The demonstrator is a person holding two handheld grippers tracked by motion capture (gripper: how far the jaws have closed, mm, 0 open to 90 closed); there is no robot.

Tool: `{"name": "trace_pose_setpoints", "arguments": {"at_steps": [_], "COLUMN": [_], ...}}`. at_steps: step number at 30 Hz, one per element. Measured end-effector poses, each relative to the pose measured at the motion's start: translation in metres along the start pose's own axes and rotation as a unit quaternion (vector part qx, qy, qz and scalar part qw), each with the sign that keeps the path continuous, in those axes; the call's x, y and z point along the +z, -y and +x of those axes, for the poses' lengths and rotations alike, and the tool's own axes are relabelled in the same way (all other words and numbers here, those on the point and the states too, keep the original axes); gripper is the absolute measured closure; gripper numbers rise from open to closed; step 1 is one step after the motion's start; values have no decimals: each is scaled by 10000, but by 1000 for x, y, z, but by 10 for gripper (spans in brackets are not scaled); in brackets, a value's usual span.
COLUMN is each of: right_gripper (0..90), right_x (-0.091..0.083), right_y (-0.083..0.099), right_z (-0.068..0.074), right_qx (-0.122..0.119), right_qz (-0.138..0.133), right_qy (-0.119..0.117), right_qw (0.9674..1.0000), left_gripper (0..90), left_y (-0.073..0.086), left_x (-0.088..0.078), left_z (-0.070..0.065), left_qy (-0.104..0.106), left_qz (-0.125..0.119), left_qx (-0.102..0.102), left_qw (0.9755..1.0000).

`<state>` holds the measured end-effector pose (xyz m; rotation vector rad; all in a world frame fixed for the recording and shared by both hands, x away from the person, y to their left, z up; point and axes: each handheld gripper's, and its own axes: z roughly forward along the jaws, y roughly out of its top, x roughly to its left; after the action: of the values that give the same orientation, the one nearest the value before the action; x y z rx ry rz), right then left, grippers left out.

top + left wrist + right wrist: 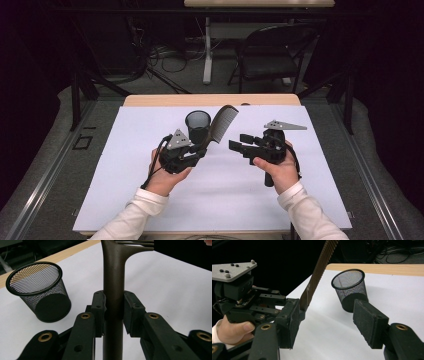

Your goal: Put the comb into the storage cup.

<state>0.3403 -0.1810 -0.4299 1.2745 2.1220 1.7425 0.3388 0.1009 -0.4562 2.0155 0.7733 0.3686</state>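
The left gripper (192, 154) holds a brown comb (222, 123) by its handle, with the jaws closed tight on it. The comb rises toward 1 o'clock from this gripper, and its teeth end is above the white sheet (125, 190). A black mesh cup (198, 125) stands upright just beside the comb, at about 11 o'clock from the left gripper. The right gripper (241, 145) is at 3 o'clock from the comb, apart from it, with its jaws half open and nothing between them.

I think the main risk is at the cup. It looks light, so if the long comb strikes the rim from the side, the cup can tip over or slide away. The grip is low on the handle, so the comb can also turn between the pads. If the right gripper comes closer, it may knock the teeth.
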Motion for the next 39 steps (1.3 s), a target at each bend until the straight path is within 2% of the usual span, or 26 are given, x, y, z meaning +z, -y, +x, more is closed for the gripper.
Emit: {"name": "trace_pose_setpoints", "arguments": {"at_steps": [5,10,17,25,27,36,39], "right_gripper": [387,374,382,393,393,425,441], "right_x": [3,5,9,14,15,20,21], "right_y": [-3,-6,-8,-9,-9,-10,-10], "right_z": [2,3,4,0,0,-5,-7], "right_qx": [11,-3,45,265,285,393,494], "right_qz": [133,85,-23,-123,-188,-125,-57], "right_qy": [48,113,83,-93,-75,-2,16], "right_qw": [9999,9999,10000,9995,9994,9992,9988], "left_gripper": [727,727,727,727,727,727,727], "left_y": [1,2,4,6,6,8,9], "left_x": [0,2,2,5,5,8,8], "left_z": [0,-2,-3,-4,-5,-8,-8], "left_qy": [-7,-14,-39,-53,-59,-91,-94], "left_qz": [-10,-17,-58,-34,-39,-26,-28], "left_qx": [14,-11,31,43,44,94,105], "left_qw": [10000,10000,10000,10000,10000,9999,9999]}}
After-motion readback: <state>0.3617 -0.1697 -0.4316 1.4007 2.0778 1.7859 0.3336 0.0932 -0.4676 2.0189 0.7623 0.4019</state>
